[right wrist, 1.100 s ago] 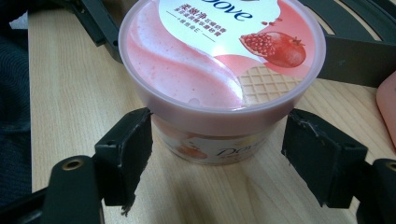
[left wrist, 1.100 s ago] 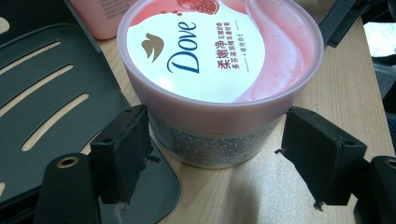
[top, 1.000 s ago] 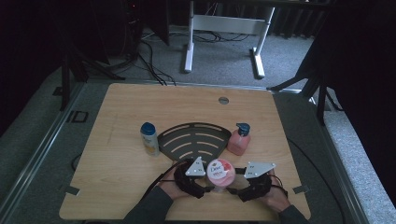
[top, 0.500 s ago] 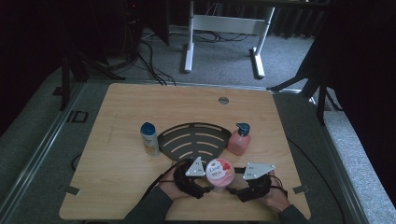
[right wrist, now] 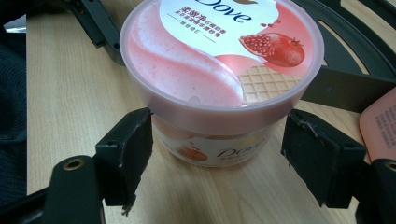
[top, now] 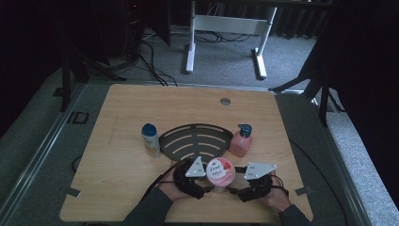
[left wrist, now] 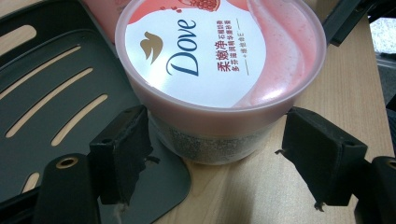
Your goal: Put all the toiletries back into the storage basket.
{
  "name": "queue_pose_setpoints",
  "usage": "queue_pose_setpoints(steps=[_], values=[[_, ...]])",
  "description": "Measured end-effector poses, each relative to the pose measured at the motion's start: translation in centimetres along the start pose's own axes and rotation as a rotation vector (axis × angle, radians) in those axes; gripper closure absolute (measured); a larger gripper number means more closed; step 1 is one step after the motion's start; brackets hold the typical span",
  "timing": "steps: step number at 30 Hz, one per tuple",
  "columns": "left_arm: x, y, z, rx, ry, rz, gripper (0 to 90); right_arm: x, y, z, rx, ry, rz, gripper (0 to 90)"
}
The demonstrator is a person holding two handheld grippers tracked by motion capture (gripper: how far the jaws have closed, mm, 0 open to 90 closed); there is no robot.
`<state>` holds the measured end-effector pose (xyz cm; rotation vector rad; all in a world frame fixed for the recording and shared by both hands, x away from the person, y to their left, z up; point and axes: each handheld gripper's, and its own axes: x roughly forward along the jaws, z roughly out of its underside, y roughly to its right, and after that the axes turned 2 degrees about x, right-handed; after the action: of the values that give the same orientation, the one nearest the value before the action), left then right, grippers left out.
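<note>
Black rack [top: 195,141] and pink bottle [top: 240,141] block beyond the jar [top: 220,171].

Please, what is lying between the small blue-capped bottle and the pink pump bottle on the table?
In the high view, the dark slotted fan-shaped tray lies between the blue-capped bottle and the pink pump bottle, flat on the table.

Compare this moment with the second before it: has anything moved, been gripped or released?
No visible change. Both grippers, left and right, stay open around the Dove jar at the near table edge. Blue-capped bottle, pink pump bottle and black tray are unmoved.
</note>
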<state>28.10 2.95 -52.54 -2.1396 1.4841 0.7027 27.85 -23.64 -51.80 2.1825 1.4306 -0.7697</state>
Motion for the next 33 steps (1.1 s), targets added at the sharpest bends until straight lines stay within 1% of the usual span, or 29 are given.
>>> queue_pose_setpoints(steps=[7, 14, 19, 33], values=[[-0.4, -0.2, 0.1, 0.002, -0.004, -0.014, 23.8, 0.3, 0.1, -0.4, -0.006, -0.003, 0.000, 24.7], [-0.8, -0.6, 0.3, -0.015, 0.004, -0.025, 23.7, 0.7, 0.4, -1.0, -0.012, -0.003, -0.007, 24.7], [-1.1, -0.9, 0.5, -0.020, 0.001, -0.038, 23.7, 1.2, 0.6, -1.5, -0.019, -0.005, -0.013, 24.7], [-2.0, -2.0, 0.5, -0.045, 0.014, -0.067, 23.7, 1.9, 1.4, -3.0, -0.042, 0.008, -0.011, 24.8]])
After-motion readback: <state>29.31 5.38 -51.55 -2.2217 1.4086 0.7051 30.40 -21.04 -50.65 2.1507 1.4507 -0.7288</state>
